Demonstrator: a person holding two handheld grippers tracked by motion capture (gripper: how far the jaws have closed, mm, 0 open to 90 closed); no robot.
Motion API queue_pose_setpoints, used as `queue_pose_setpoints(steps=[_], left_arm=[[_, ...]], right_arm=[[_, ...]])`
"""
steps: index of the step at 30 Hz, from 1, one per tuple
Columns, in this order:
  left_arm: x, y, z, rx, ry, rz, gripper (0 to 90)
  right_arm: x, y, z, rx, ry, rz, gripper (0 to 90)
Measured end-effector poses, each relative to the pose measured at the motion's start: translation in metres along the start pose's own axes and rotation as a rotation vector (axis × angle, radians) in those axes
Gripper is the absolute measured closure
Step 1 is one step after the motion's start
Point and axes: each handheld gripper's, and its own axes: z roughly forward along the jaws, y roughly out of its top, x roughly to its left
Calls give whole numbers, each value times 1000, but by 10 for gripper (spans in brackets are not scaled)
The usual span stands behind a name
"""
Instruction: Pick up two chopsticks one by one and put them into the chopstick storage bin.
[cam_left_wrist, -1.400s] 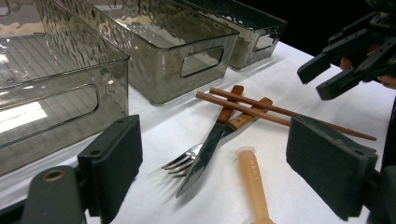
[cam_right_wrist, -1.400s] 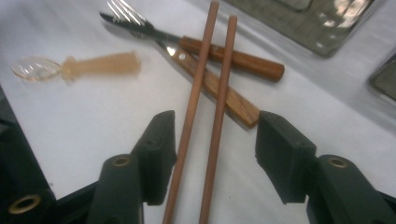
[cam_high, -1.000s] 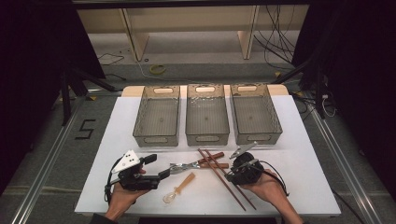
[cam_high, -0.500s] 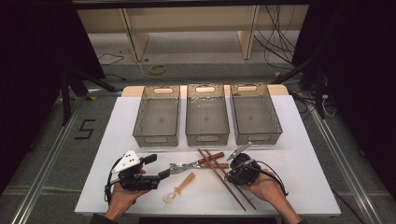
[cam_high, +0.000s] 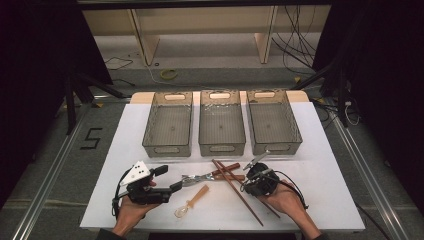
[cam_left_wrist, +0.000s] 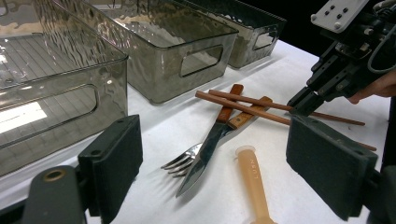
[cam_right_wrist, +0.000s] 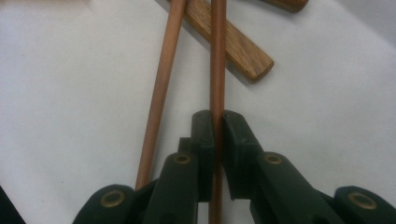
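Right claw is clamped on one chopstick near the desk's front edge, seemingly not lifted. Left claw gapes wide, facing the fork and knife at mid-front.
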Motion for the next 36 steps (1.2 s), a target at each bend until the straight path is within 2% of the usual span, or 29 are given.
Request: queue_pose_setpoints(steps=[4, 9, 11, 14, 15, 17, 18, 23, 27, 29, 30, 31, 32, 34, 35, 36], left_arm=[[0, 0, 0, 4, -1, 6, 180], [0, 0, 1, 6, -3, 3, 180], [0, 1, 1, 7, -12, -3, 180], [-1, 4, 3, 26, -30, 14, 183], [-1, 5, 4, 37, -44, 10, 183], [-4, 6, 7, 69, -63, 32, 183], [-5, 8, 9, 87, -71, 49, 182], [-13, 23, 19, 138, -120, 100, 185], [-21, 37, 31, 174, -144, 169, 185], [-26, 43, 36, 208, -158, 218, 187], [-28, 46, 38, 223, -163, 239, 185], [-31, 50, 42, 255, -170, 282, 185], [-31, 50, 42, 255, -170, 282, 189], [-33, 54, 46, 281, -163, 314, 190], [-36, 57, 48, 303, -179, 351, 187], [-36, 57, 48, 303, -179, 351, 187]], right_arm=[[-2, 0, -1, -7, -14, 10, 846], [-5, -1, -7, -22, -19, -2, 848], [-4, 0, -15, -41, -19, -22, 849], [-2, 1, -22, -54, -12, -50, 849], [3, 3, -28, -60, -9, -90, 850], [5, 4, -30, -62, -3, -106, 850], [11, 6, -35, -64, 2, -143, 850], [23, 12, -40, -66, 14, -213, 850], [32, 15, -41, -60, 27, -260, 850], [34, 16, -41, -59, 27, -276, 850], [37, 17, -42, -54, 32, -300, 850], [38, 17, -42, -54, 33, -313, 850], [40, 17, -42, -56, 33, -327, 850], [43, 18, -43, -58, 41, -344, 850], [44, 18, -43, -60, 46, -349, 850], [46, 18, -43, -57, 49, -354, 850]])
